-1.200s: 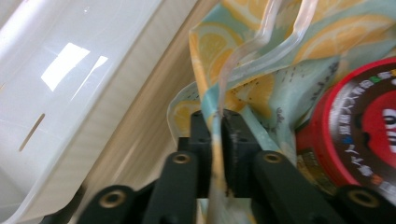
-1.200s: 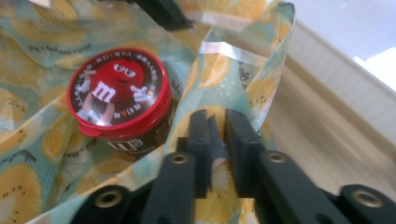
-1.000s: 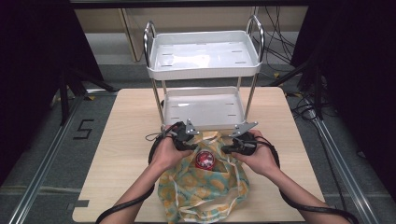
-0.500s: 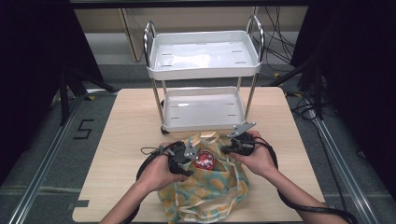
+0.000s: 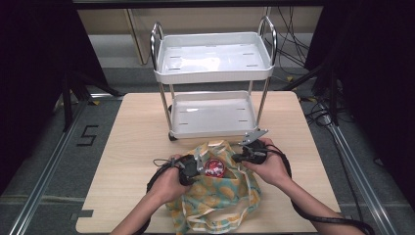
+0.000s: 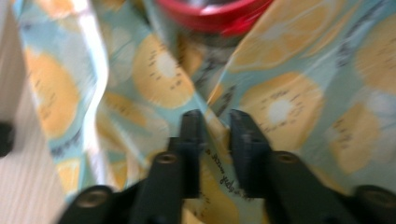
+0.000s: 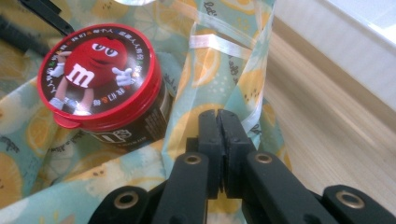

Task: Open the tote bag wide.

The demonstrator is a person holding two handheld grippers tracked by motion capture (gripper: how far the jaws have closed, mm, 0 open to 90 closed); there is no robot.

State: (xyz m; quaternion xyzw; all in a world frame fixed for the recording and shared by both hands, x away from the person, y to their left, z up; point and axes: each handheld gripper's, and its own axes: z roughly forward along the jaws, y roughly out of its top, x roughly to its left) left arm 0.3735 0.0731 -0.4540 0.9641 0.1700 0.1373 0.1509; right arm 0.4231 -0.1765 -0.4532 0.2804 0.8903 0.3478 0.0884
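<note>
A cloth bag (image 5: 220, 196) printed with yellow lemons on pale blue lies at the table's front middle. A dark tub with a red lid (image 5: 214, 167) stands in its mouth. My left gripper (image 5: 198, 164) is just left of the tub. In the left gripper view, its jaws are a little apart over a fold of the bag (image 6: 289, 107), below the red lid (image 6: 210, 11). My right gripper (image 5: 235, 157) is on the tub's right. It is shut (image 7: 219, 116) on the bag's rim (image 7: 205, 65), close beside the tub (image 7: 98, 74).
A white two-shelf cart (image 5: 213, 73) with chrome posts stands at the table's back, its lower shelf (image 5: 213, 112) just beyond the bag. Bare wooden table (image 5: 132, 132) lies left and right of the bag. The cart's white wall (image 7: 345, 42) runs along the right gripper's far side.
My left gripper left the bag's upper left rim, dropped back toward the person, then moved right to beside the tub. The right gripper has kept its hold and barely moved.
</note>
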